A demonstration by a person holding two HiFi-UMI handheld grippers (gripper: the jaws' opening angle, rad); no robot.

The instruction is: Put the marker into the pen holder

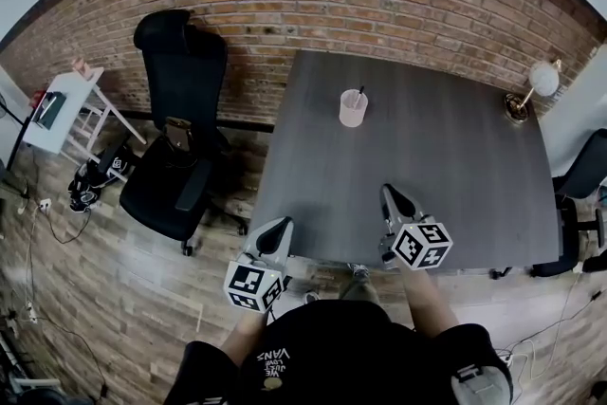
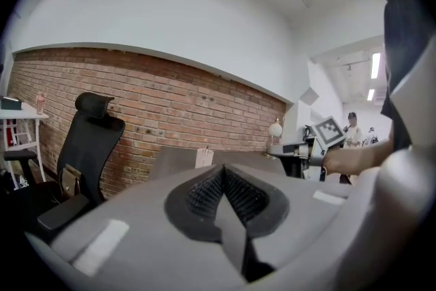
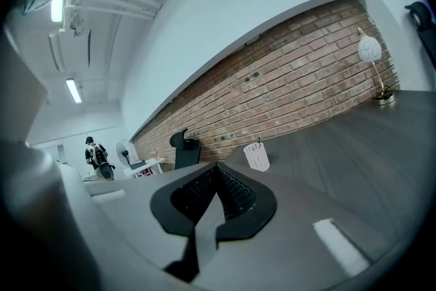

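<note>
A white mesh pen holder (image 1: 353, 108) stands on the grey table (image 1: 455, 185), toward its far middle. A dark marker (image 1: 359, 96) sticks up out of it. The holder also shows small in the left gripper view (image 2: 204, 158) and the right gripper view (image 3: 257, 157). My left gripper (image 1: 282, 228) is at the table's near left corner, jaws shut with nothing in them. My right gripper (image 1: 391, 194) hovers over the near edge of the table, also shut and empty. Both are well short of the holder.
A black office chair (image 1: 180, 138) stands left of the table. A small lamp (image 1: 536, 85) sits at the table's far right corner. A white side table (image 1: 62, 109) is far left, another chair (image 1: 583, 175) at the right. A brick wall runs behind.
</note>
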